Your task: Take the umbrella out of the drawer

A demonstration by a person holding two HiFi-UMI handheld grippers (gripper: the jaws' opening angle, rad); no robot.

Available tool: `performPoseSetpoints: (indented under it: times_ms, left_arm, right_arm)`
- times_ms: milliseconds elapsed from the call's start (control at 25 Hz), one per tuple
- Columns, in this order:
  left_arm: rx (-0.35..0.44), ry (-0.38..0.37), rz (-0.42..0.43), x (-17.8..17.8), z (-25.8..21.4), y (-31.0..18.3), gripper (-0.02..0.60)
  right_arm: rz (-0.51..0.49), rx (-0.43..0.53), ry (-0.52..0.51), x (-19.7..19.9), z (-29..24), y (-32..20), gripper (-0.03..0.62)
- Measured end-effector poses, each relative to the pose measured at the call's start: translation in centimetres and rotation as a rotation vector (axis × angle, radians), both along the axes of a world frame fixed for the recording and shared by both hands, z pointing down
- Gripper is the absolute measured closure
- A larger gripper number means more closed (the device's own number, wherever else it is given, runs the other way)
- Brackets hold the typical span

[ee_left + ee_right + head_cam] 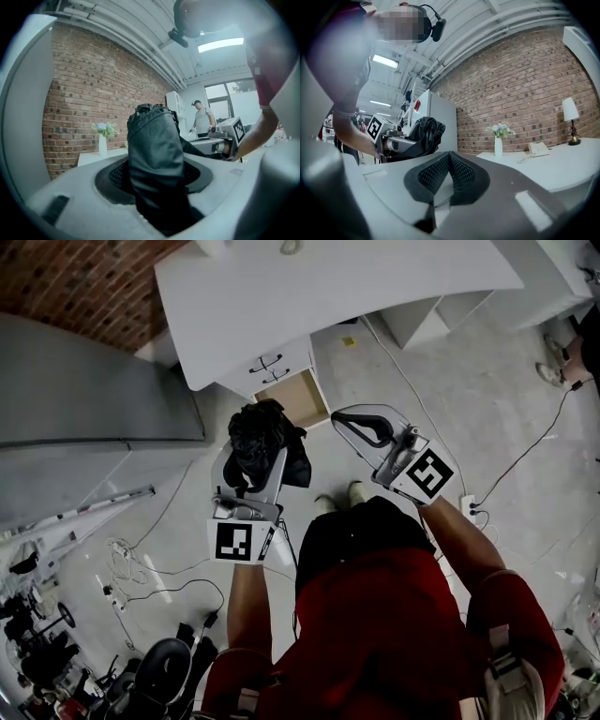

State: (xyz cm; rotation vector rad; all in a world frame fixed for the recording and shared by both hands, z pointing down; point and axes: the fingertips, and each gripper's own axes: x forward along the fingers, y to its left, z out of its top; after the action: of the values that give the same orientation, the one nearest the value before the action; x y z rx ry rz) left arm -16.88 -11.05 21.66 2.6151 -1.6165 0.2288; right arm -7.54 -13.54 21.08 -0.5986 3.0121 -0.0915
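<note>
Head view: we are clamping the left tool [253, 467] on the black umbrella [259, 432], holding it clear above the open drawer [302, 399] under the desk [328, 296]. The right tool [367, 430], jaws together, is idling empty alongside.

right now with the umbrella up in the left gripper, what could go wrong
The left gripper clamps the umbrella by its soft fabric, which could slip; the right gripper is shut and empty, no backup. The drawer stands open by the person's feet, easy to bump. Floor cables could trip a step.
</note>
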Motion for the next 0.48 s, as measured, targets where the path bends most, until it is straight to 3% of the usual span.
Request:
performPoseSetpoints:
  times_ms: [200, 480]
  left_arm:
    - [0.057, 0.025, -0.022, 0.5, -6.3, 1.9, 0.339]
    - [0.136, 0.041, -0.043, 1.2, -11.6, 4.7, 0.339]
  right_arm:
    - [0.0, 0.0, -0.024, 1.3, -4.9, 2.0, 0.583]
    - [-0.012, 0.032, -0.098, 2.5, -9.6, 4.7, 0.583]
